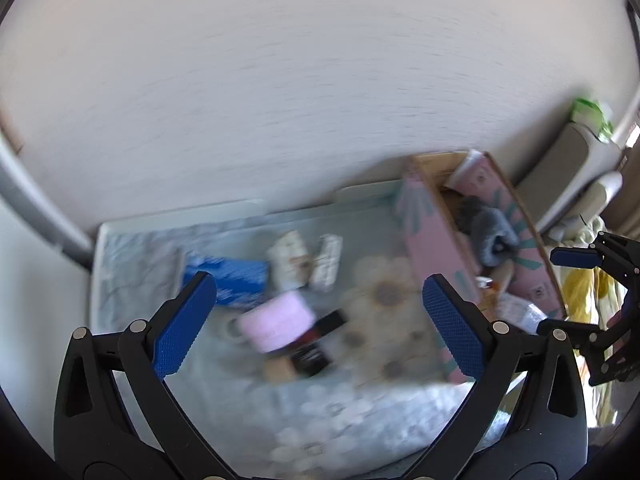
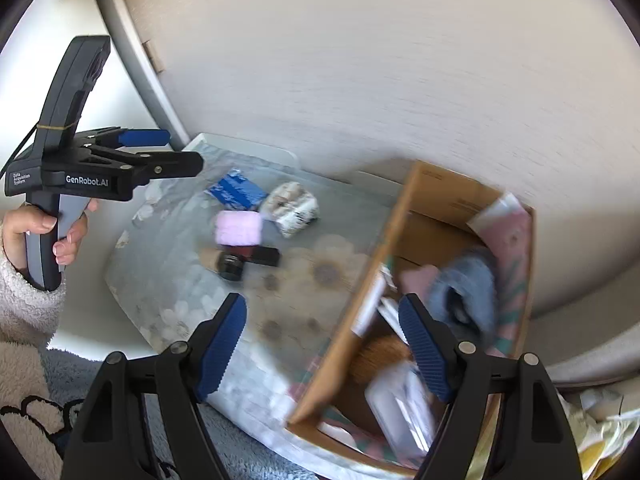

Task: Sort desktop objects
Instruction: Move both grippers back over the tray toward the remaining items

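Observation:
Loose items lie blurred on the floral-cloth table (image 2: 168, 264): a blue box (image 2: 236, 192), a pink soft item (image 2: 238, 228), a white patterned packet (image 2: 290, 204) and small black containers (image 2: 248, 258). In the left wrist view the blue box (image 1: 230, 284), pink item (image 1: 276, 322) and black containers (image 1: 316, 344) lie below my left gripper (image 1: 320, 284), which is open and holds nothing. My right gripper (image 2: 322, 302) hovers open and empty over the near left wall of a cardboard box (image 2: 400, 220). The box holds a blue-grey cloth (image 2: 464, 292) and other things.
A hand in a fluffy white sleeve (image 2: 24, 312) holds the left gripper (image 2: 184, 152) above the table's far left corner. The right gripper (image 1: 548, 292) shows at the right edge beside the cardboard box (image 1: 424, 240). A wall stands behind the table. Yellow and white clutter (image 2: 600, 440) lies right of the box.

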